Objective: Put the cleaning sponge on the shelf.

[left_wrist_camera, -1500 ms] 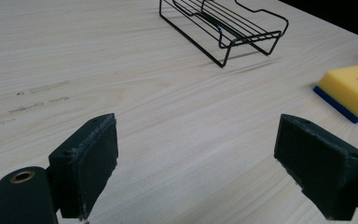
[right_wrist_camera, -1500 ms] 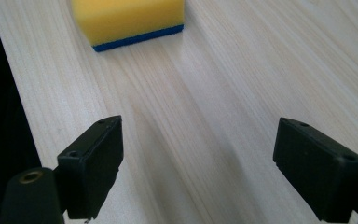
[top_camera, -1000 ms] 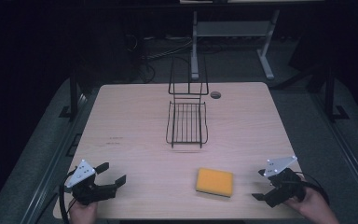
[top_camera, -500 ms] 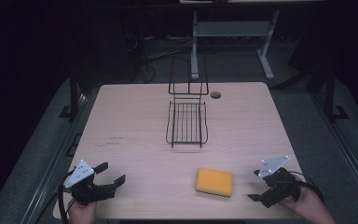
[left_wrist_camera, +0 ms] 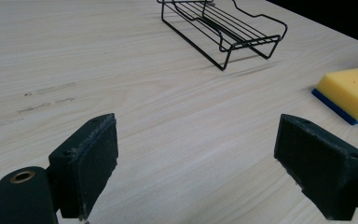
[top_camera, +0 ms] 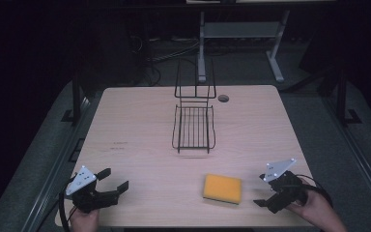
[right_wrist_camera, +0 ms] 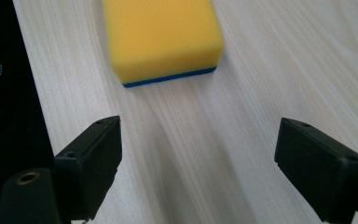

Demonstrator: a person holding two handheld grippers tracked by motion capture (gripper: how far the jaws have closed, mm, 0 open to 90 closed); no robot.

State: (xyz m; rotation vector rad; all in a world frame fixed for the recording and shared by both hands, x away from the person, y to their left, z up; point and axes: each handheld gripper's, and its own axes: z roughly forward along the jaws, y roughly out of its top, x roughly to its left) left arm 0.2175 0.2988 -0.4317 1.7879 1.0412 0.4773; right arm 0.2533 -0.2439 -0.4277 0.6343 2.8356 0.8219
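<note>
A yellow sponge (top_camera: 222, 188) with a blue underside lies flat on the wooden table (top_camera: 140, 121), front right of centre. My right gripper (top_camera: 262, 191) stands open just right of it and points at it. In the right gripper view the sponge (right_wrist_camera: 161, 37) lies a short way ahead of the open jaws (right_wrist_camera: 198, 140), nothing between them. My left gripper (top_camera: 115, 179) is open near the front left corner, low over bare wood. Its own view (left_wrist_camera: 198, 140) has the sponge (left_wrist_camera: 349, 88) off to the right.
A black wire rack (top_camera: 193, 126) with a tall back loop stands at the table's centre, also seen as the rack (left_wrist_camera: 223, 28) in the left gripper view. A round cable hole (top_camera: 223, 98) sits behind it. The table's front edge runs close under both hands.
My right gripper has crept a little to the left, closer to the sponge. The left gripper, sponge and rack have stayed put.
</note>
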